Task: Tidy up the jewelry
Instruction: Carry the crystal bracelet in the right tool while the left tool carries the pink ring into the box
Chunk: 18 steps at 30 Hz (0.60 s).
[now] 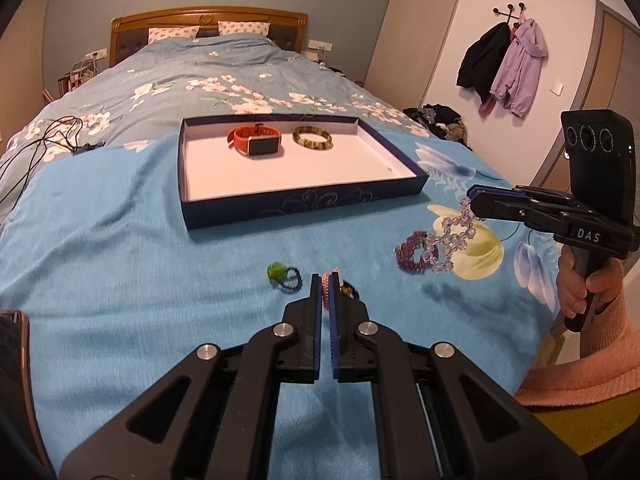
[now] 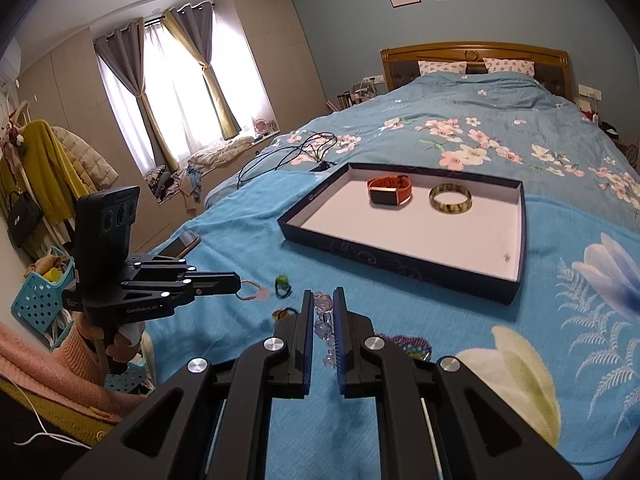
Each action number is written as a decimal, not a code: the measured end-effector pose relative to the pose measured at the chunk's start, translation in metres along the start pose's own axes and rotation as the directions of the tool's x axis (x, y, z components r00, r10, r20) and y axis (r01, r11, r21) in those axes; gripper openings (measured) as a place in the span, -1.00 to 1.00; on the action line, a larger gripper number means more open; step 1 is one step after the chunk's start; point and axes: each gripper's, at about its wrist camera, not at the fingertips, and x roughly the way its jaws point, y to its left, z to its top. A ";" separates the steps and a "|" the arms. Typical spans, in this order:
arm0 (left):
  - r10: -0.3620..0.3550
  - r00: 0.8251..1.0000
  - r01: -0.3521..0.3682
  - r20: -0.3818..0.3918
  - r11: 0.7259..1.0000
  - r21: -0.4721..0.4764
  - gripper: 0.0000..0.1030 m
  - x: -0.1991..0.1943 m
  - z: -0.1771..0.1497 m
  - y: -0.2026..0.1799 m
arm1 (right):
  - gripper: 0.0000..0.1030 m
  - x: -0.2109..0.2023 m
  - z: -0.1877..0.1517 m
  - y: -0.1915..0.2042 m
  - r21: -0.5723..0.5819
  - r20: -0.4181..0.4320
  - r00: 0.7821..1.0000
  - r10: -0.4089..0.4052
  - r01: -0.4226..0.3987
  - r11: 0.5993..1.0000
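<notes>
Both grippers are lifting jewelry off the bed for transfer to the box, which is sitting toward the middle of the blue blanket.

- The left gripper is nearly closed on a pink bracelet; in the right-wrist view the loop is hanging from its tip, clear of the blanket.
- The right gripper is narrowly parted and pinching a crystal bracelet — the clear beads are dangling below the fingers in the left-wrist view.
- 2 pieces are already lying in the box near its far edge: an orange watch and, just beside it, a mottled bangle. The near half of the floor is bare.
- Still on the blanket near the foot edge: a green ring on a dark band, a red beaded bracelet beside the crystal one, and a small brown piece too hidden to identify.

Doing the step well, as judged from these views: each piece is held by a thin pinch, so the grip should stay firm and the travel slow, to limit swinging. The hanging loops need raising clear of the near wall of the box before crossing it. Each should be lowered onto the bare floor, apart from the watch and bangle — and apart from each other, 1 at a time, so that the beads are not tangling.
</notes>
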 end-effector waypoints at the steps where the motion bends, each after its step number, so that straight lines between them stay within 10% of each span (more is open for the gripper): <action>1: -0.001 1.000 0.001 0.003 1.000 0.002 -0.93 0.001 0.003 0.000 | -0.85 0.000 0.003 -0.001 -0.001 0.005 1.000 -0.002 0.002 1.000; 18: 0.012 0.999 -0.014 0.045 0.999 0.043 -0.93 0.024 0.072 0.011 | -0.85 0.013 0.060 -0.037 0.015 0.071 0.995 -0.069 0.068 0.998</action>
